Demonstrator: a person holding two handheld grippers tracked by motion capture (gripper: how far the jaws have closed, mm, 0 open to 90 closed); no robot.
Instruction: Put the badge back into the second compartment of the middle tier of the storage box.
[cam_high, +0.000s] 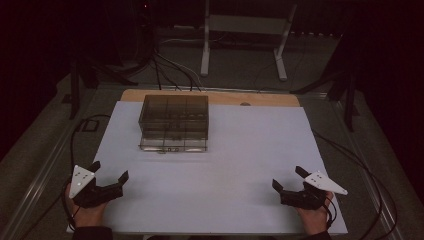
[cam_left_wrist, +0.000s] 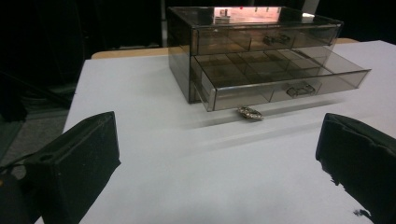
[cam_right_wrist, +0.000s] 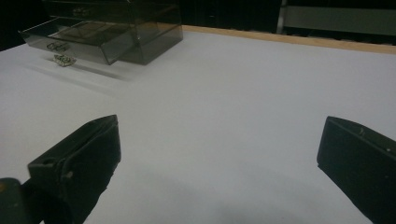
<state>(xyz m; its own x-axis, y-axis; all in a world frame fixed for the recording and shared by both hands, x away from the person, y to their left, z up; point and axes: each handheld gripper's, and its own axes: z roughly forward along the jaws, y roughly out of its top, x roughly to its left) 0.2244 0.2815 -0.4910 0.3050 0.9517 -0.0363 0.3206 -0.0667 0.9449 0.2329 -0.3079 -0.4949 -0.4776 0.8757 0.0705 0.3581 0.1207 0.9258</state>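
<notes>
The left tongs (cam_high: 109, 170) rest at the near left corner of the white table (cam_high: 250, 165), jaws spread wide and holding nothing; the right tongs (cam_high: 290, 178) sit at the near right corner in the same way, wide and empty. Each is gripped by a hand coming in from the near edge, and both point inward toward the middle, which looks like a ready stance before any reach. Well ahead of them, nearer the left tongs, stands a smoky clear drawer box (cam_high: 174, 120) toward the far side of the table. Its lower drawer (cam_left_wrist: 280, 79) is pulled out, showing divided compartments, while the upper drawer (cam_left_wrist: 266, 39) is shut. A small piece of jewellery (cam_left_wrist: 250, 113) lies on the table just in front of the open drawer, partly under its front edge. The open drawer probably waits to take this piece, so it seems the thing to pick up. Nothing lies between the tongs and the jewellery; only the overhanging drawer front may crowd a grasp from above. Cables (cam_high: 80, 130) trail off the table sides, and a white stand (cam_high: 245, 30) is beyond the far edge.
</notes>
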